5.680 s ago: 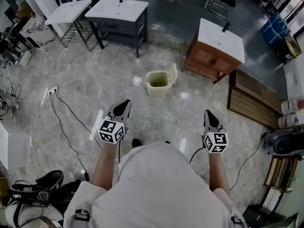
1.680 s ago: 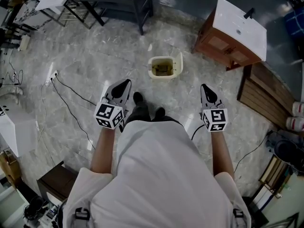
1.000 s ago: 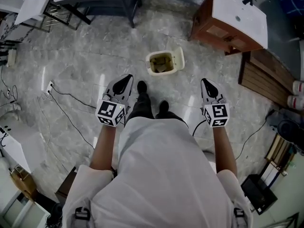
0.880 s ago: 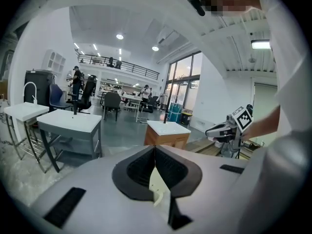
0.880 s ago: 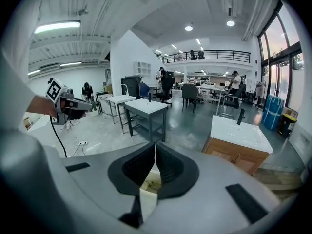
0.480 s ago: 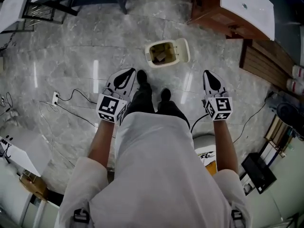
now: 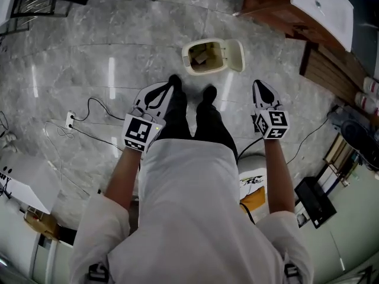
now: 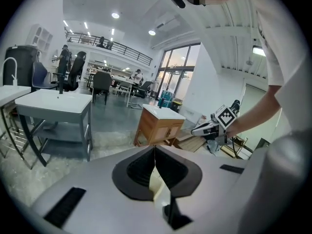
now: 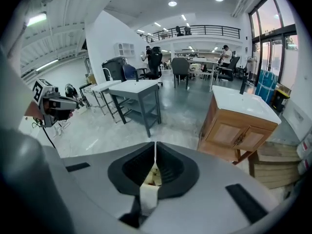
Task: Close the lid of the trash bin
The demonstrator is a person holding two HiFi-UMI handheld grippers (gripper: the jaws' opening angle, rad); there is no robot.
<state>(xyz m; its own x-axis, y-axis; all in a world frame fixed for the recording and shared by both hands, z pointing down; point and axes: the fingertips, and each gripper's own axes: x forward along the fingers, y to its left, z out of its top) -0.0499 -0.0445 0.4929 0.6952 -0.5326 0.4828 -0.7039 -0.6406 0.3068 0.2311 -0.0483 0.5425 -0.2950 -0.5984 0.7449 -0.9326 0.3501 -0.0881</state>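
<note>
A small cream trash bin [image 7: 203,57] stands on the marble floor just ahead of the person's shoes, with scraps inside. Its lid [image 7: 236,55] hangs open to the bin's right. My left gripper [image 7: 167,86] is held to the near left of the bin, jaws shut and empty. On the near right, below the lid, is my right gripper [image 7: 259,83], also shut with nothing in it. Neither touches the bin. In the left gripper view a sliver of the bin [image 8: 157,183] shows below the shut jaws; the right gripper view shows the bin [image 9: 150,178] the same way.
A wooden cabinet with a white sink top [image 7: 317,7] stands at the far right, with wooden pallets [image 7: 331,70] beside it. Cables and a socket strip [image 7: 77,123] lie on the floor to the left. A grey table [image 8: 53,104] stands further off.
The person has walked up to the bin, which now lies just beyond the shoes. Both grippers have sunk and tipped downward, still shut. The lid stays open.
</note>
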